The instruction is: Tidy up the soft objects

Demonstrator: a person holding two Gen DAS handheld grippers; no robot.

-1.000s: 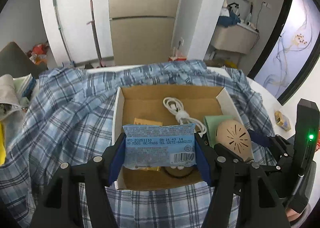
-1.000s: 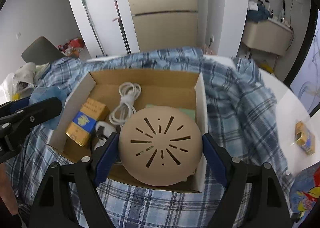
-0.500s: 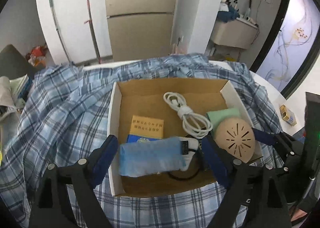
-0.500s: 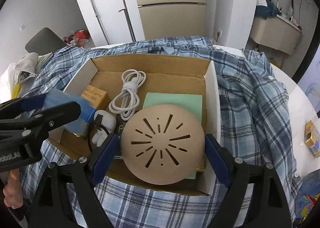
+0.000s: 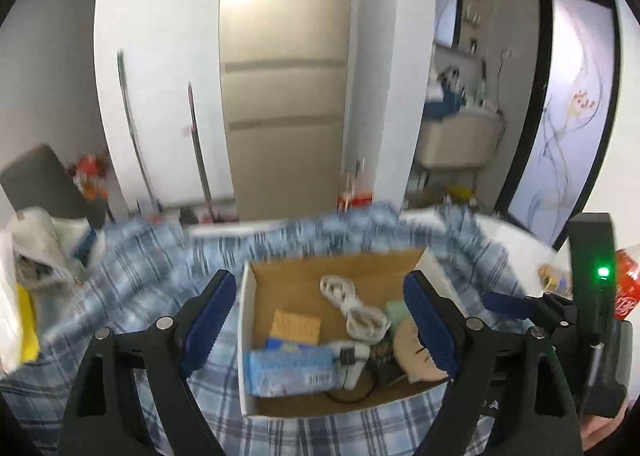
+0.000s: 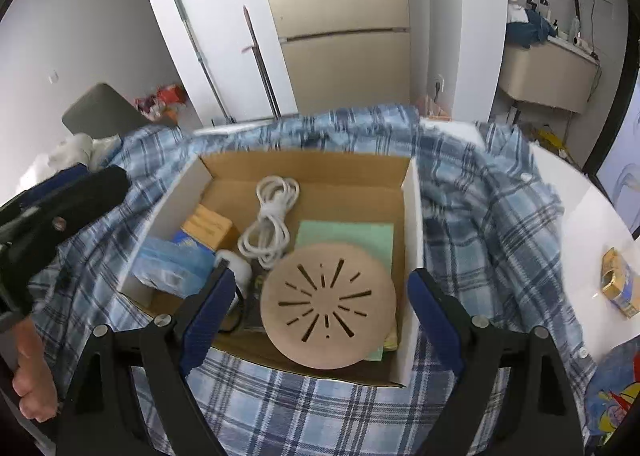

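Left gripper (image 5: 318,314) spread wide, holding nothing. Right gripper (image 6: 320,306) likewise spread, empty. Blue packet (image 5: 290,370) lies in the near left corner of the cardboard box (image 6: 412,216). Tan disc (image 6: 328,310) lies at the box's near right, atop a green cloth (image 6: 352,234). Box sits on a plaid shirt (image 6: 488,216).

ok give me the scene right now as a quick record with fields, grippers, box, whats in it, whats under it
left gripper: open, empty, above the box's near edge
right gripper: open, empty
box: open cardboard box
in box: blue packet at near left, tan slotted disc at near right on a green pad, coiled white cable in the middle, yellow carton at left
under box: blue plaid shirt
outside box: small yellow carton on white table
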